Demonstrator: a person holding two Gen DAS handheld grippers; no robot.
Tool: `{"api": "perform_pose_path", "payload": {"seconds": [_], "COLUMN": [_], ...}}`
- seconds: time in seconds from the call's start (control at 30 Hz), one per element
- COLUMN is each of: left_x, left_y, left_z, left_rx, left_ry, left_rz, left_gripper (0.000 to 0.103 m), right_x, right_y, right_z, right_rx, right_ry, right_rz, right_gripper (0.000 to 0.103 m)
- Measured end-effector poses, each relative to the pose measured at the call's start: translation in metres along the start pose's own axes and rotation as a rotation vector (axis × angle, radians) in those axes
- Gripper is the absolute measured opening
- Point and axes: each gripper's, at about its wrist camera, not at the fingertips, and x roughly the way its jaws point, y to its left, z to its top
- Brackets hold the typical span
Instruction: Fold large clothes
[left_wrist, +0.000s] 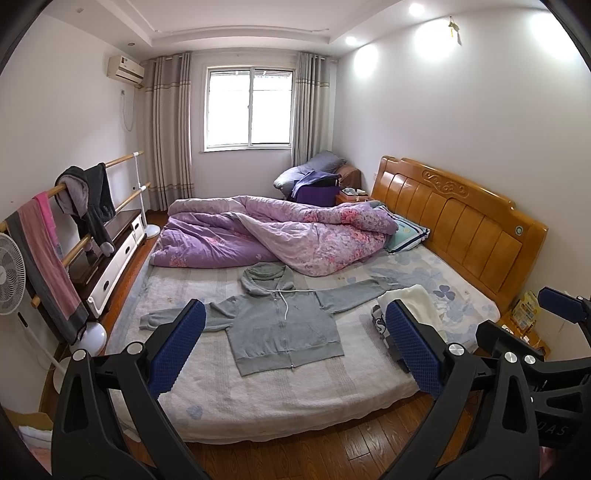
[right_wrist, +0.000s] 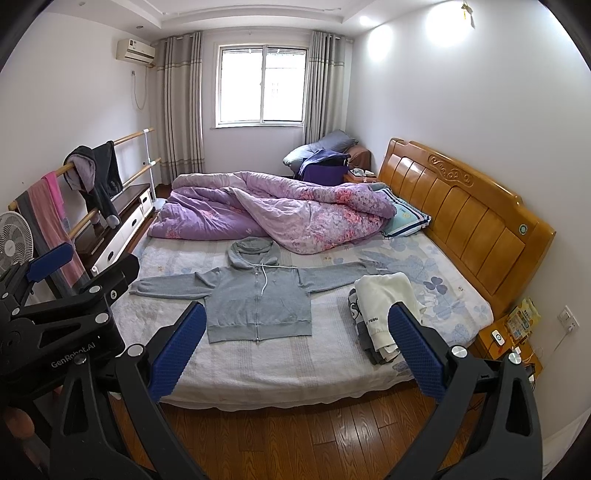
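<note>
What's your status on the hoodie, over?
Left gripper and right gripper open, empty, off the bed. Grey hoodie flat, sleeves spread, unfolded. Folded pile beside right sleeve.

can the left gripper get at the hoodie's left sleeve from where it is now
Probably yes. The left gripper is open and empty, and the grey hoodie lies flat on the bed with its sleeve spread out, nothing covering it.

1. Purple floral quilt (left_wrist: 273, 236) bunched across mid-frame.
2. Wooden headboard (left_wrist: 454, 225) at right.
3. White fan (left_wrist: 11, 280) at left edge.
4. Air conditioner (left_wrist: 125, 68) upper left.
5. Window (left_wrist: 249, 109) top centre.
</note>
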Motion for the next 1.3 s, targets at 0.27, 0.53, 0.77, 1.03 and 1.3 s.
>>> {"api": "perform_pose_path", "payload": {"seconds": [0.27, 0.53, 0.77, 1.03, 1.3], "left_x": [0.011, 0.017, 0.019, 0.019, 0.019], "left_y": [0.004, 0.005, 0.004, 0.003, 0.003], "left_z": [0.001, 0.002, 0.003, 0.003, 0.003], "left_rx": [0.003, 0.005, 0.004, 0.004, 0.006], "left_ry": [0.002, 0.01, 0.015, 0.016, 0.015], "left_rz": [-0.006, -0.01, -0.011, -0.009, -0.007], "left_gripper": [0.098, 0.098, 0.098, 0.098, 0.098], "right_x": [0.003, 0.003, 0.003, 0.003, 0.003], "right_y": [-0.002, -0.002, -0.003, -0.005, -0.006], "right_z": [0.003, 0.003, 0.003, 0.003, 0.001], "right_rx": [0.004, 0.003, 0.005, 0.006, 0.007], "right_ry": [0.011, 0.014, 0.018, 0.022, 0.025], "right_rz": [0.004, 0.001, 0.002, 0.001, 0.003], "right_gripper": [0.095, 0.095, 0.095, 0.095, 0.095]}}
